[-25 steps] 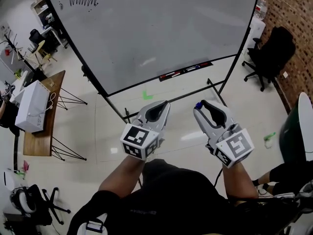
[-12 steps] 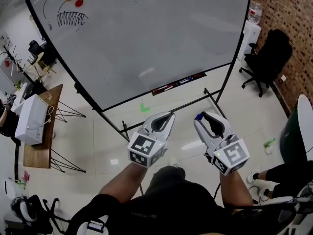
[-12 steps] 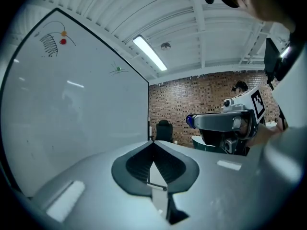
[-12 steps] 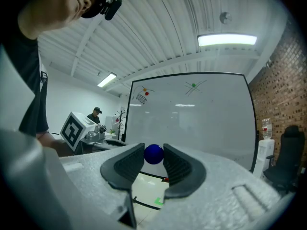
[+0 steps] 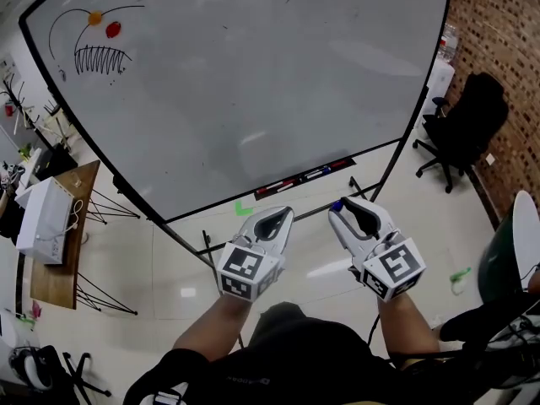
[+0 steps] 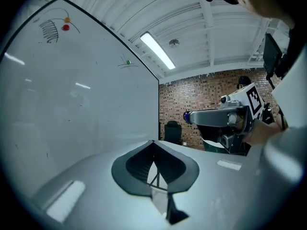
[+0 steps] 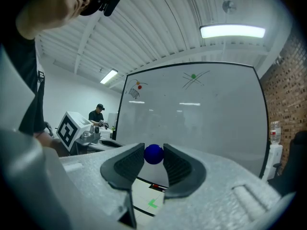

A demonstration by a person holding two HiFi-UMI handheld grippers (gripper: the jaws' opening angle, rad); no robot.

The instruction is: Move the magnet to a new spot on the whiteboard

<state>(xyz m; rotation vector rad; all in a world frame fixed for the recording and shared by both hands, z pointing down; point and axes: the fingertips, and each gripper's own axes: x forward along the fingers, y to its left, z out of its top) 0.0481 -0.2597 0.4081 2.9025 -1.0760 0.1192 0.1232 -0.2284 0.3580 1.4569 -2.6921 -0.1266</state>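
R claw (image 5: 339, 207) stayed clamped on blue magnet (image 7: 154, 154), L claw (image 5: 285, 213) shut & empty; head view had tilted up the whiteboard (image 5: 253, 83), so placing looked near

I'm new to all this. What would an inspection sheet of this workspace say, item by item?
Surface: upright whiteboard, sketch at upper left, mostly blank.
Job's things: blue magnet, off the board, held between the jaws of the right gripper.
Clutter: red magnet and orange magnet by the sketch; markers on the tray.
Grippers: right gripper shut on blue magnet; left gripper shut, empty.
Cables: nothing seen.
Surroundings: brick wall, black office chair, wooden table.
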